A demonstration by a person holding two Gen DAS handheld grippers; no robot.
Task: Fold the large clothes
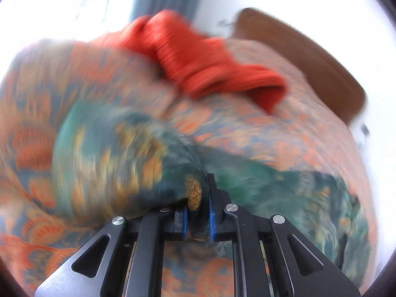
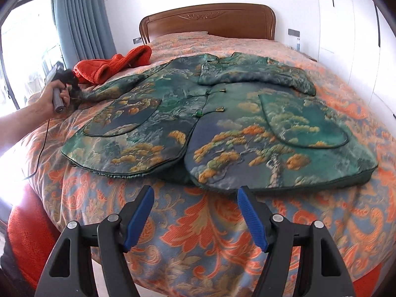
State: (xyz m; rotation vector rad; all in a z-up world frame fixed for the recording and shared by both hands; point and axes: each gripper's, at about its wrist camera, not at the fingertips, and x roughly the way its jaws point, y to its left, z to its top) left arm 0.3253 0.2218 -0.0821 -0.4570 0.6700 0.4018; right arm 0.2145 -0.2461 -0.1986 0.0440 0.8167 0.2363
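Observation:
A green jacket (image 2: 222,113) with orange tree prints lies front up on the bed. Its right sleeve (image 2: 257,76) is folded across the chest. Its left sleeve (image 2: 116,86) stretches out to the left. My left gripper (image 1: 198,195) is shut on the cuff of that sleeve (image 1: 194,193); the left wrist view is blurred. It also shows in the right wrist view (image 2: 70,81), held in a hand at the bed's left side. My right gripper (image 2: 195,198) is open and empty, hovering in front of the jacket's hem.
The bed has an orange and blue floral cover (image 2: 203,230) and a wooden headboard (image 2: 208,19). A red knitted garment (image 2: 113,65) lies at the back left beside the sleeve. Grey curtains (image 2: 81,19) and a window are on the left.

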